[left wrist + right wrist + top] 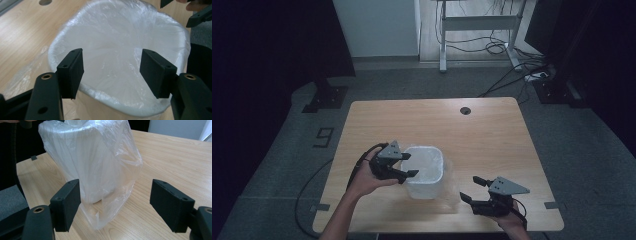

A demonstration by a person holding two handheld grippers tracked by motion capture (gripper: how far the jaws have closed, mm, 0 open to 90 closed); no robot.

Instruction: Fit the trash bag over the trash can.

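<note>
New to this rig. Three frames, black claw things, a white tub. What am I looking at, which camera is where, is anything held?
No robot here: a person holds a two-jaw tool in each hand. The high view looks down on a wooden table. The left gripper sits at the rim of a small white bin lined with a clear plastic bag; the right gripper is on the bin's other side, apart from it. The other two pictures come from cameras riding on each tool, looking along its black fingers. The left gripper view looks into the lined bin; the right gripper view sees its side, with loose bag on the table. Both are open, holding nothing.
</note>
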